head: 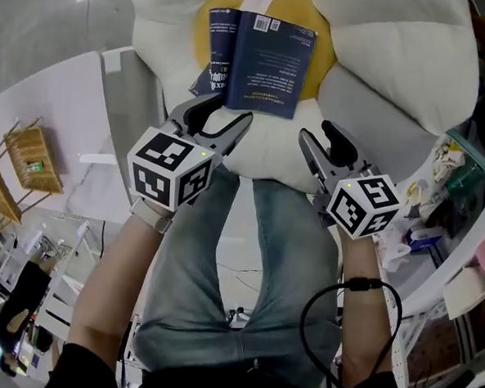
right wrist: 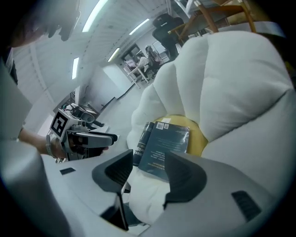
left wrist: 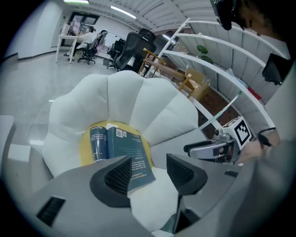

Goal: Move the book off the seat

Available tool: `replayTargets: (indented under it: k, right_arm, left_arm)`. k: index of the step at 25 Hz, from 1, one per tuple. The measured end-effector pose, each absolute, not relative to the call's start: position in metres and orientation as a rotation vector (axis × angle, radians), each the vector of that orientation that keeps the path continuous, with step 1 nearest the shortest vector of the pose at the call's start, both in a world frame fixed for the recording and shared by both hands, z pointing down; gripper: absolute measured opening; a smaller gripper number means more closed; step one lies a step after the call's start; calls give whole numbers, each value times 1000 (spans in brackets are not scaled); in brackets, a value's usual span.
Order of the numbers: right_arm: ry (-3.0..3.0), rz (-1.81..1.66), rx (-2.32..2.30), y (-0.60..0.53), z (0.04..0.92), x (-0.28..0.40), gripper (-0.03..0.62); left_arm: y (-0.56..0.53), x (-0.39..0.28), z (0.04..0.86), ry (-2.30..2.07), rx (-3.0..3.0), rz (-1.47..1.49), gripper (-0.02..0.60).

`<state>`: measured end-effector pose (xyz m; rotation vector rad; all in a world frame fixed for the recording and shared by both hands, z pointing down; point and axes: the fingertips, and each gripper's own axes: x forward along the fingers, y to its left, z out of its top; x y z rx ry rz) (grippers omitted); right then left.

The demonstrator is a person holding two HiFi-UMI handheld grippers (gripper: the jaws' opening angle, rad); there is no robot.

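Open office floor surrounds a white petal-shaped seat (head: pixel 398 67), with the dark blue book (head: pixel 263 63) lying on its yellow centre. The left claw (head: pixel 223 116) and right claw (head: pixel 321 138) hover at its near edge, both partly open and empty. This looks like the approach; next comes gripping the book's near edge.

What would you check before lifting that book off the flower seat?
1. The book lies on the yellow centre of the seat: ok.
2. Nothing rests on top of the book: ok.
3. The left gripper has its jaws apart and empty: ok.
4. The right gripper has its jaws apart and empty: ok.
5. The book is gripped: not ok, neither gripper holds it.
6. The left gripper touches the book's near edge: cannot tell.
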<state>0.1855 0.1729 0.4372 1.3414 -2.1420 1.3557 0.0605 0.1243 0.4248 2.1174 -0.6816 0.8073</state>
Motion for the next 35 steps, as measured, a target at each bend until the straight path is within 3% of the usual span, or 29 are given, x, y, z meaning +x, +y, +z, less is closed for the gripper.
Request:
replayTargets:
  k: [12,27,32,35]
  right_arm:
    - [-2019,1482,1450,138,551,185,253]
    - [-1968,1522,1370,119,606,173,262]
    - [-1981,1535,1346,120,613,180,270]
    - [-1977,1527,1324,125,618,189,270]
  left_arm:
    - [110,58,546,-662,1982,940,244]
    - [97,44,596,-908,1933,1048,245]
    - [88,45,628,-908,1841,982,268]
    - [87,56,642,-844,1814,919,330]
